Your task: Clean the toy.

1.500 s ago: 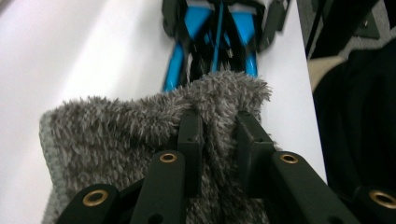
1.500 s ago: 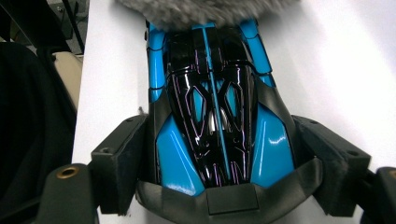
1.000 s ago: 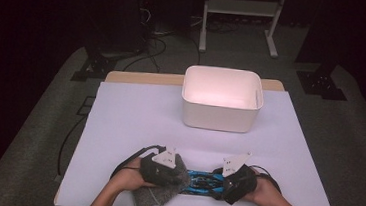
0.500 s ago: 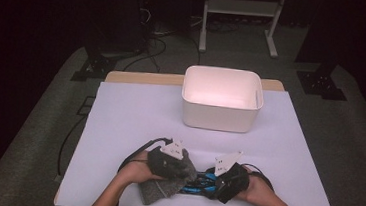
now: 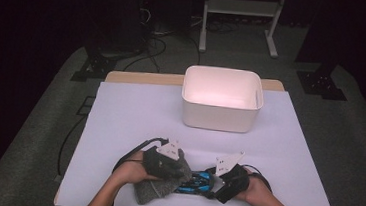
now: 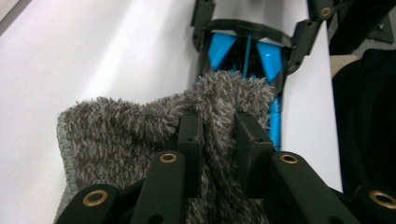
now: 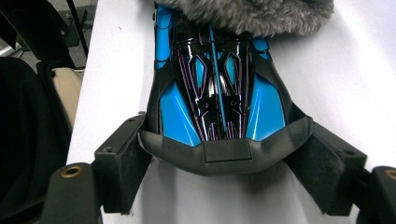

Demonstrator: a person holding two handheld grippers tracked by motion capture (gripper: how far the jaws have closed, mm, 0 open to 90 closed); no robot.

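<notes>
A blue and black toy car (image 5: 195, 181) lies near the table's front edge. My left gripper (image 5: 175, 175) is shut on a grey fluffy cloth (image 5: 156, 190) that hangs over the car's left end. In the left gripper view the jaws (image 6: 218, 126) pinch a fold of the cloth (image 6: 126, 135), and the car (image 6: 243, 56) lies just beyond. My right gripper (image 5: 212, 186) straddles the car's other end. Its jaws have just been closing with the car between them. In the right gripper view both pads touch the black rear wing of the car (image 7: 210, 93), and the cloth (image 7: 252, 14) covers the far end.
A white rectangular bin (image 5: 219, 120) stands at the back centre of the white-covered table (image 5: 135, 114). Black cables loop from both grippers along the front edge. A dark floor with stands and cables surrounds the table.
Both hands have stayed almost in place. The left gripper with the cloth has shifted slightly over the car's end.
</notes>
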